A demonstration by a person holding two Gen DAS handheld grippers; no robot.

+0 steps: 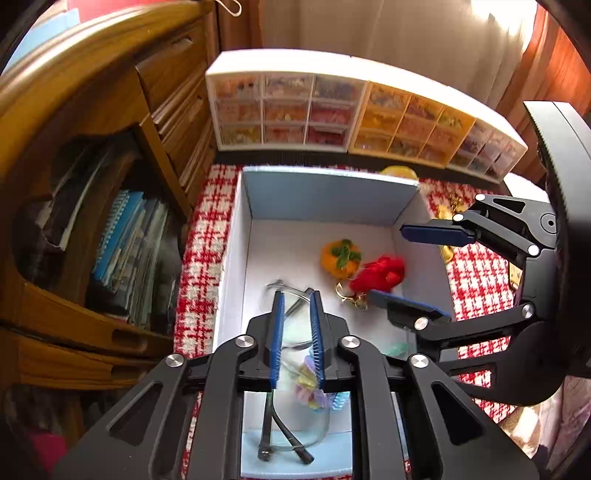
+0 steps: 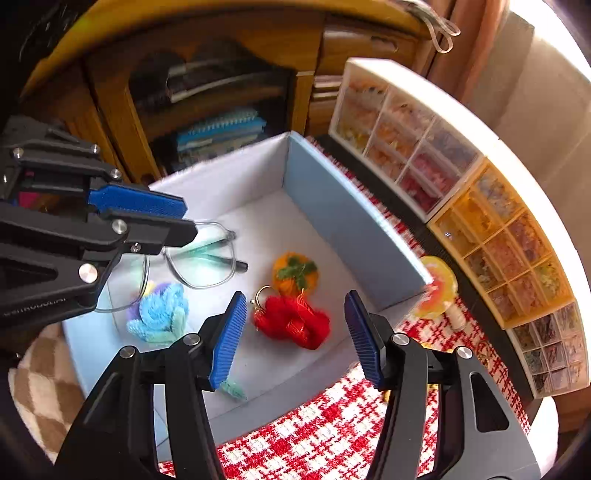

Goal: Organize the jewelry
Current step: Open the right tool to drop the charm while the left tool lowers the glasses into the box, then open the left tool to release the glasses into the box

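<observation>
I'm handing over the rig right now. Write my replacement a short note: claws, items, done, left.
Left claw: nearly shut around the glasses in the box; whether the pads press is unclear.
Right claw: open, empty, above the red earring.
In the box already: glasses, orange earring, red earring, blue knitted flower.
Left: a yellow and pink piece and gold bits lie on the checked cloth outside the box.

A wooden cabinet [image 1: 110, 122] with drawers and a shelf of books [image 1: 125, 251] stands on the left. A pale curtain [image 1: 369, 33] hangs at the far side, sunlit at the right. A red-and-white checked cloth [image 2: 325, 435] covers the surface.
</observation>
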